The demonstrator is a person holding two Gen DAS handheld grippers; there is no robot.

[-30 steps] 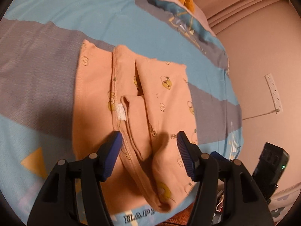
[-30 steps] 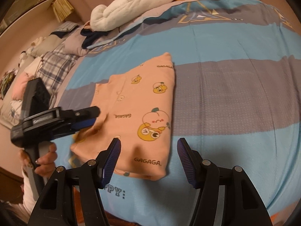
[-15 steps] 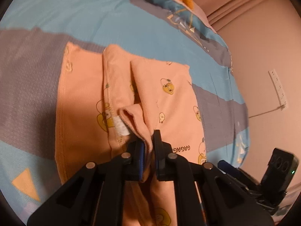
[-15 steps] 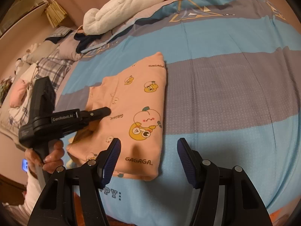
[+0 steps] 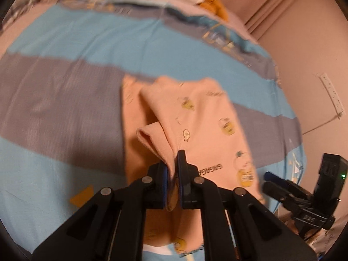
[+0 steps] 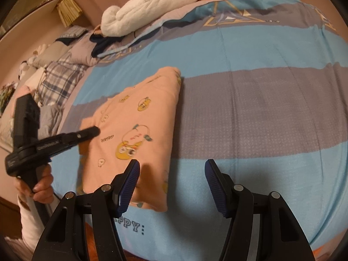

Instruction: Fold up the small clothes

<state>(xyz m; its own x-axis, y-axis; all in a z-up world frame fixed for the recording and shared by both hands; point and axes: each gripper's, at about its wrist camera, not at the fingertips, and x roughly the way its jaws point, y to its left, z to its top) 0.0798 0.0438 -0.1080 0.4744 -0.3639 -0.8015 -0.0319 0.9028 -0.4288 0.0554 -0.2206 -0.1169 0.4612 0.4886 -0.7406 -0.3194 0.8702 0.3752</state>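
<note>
Two grippers, one peach garment (image 6: 139, 134) lying part-folded on the striped bed (image 6: 250, 113). Nearest, the right gripper (image 6: 171, 187) hangs half open and empty over the garment's near right corner. Farther left, the left gripper (image 5: 173, 174) pinches a raised sleeve fold; that thin pinch could slip, or tugging could drag the folded stack askew.
</note>
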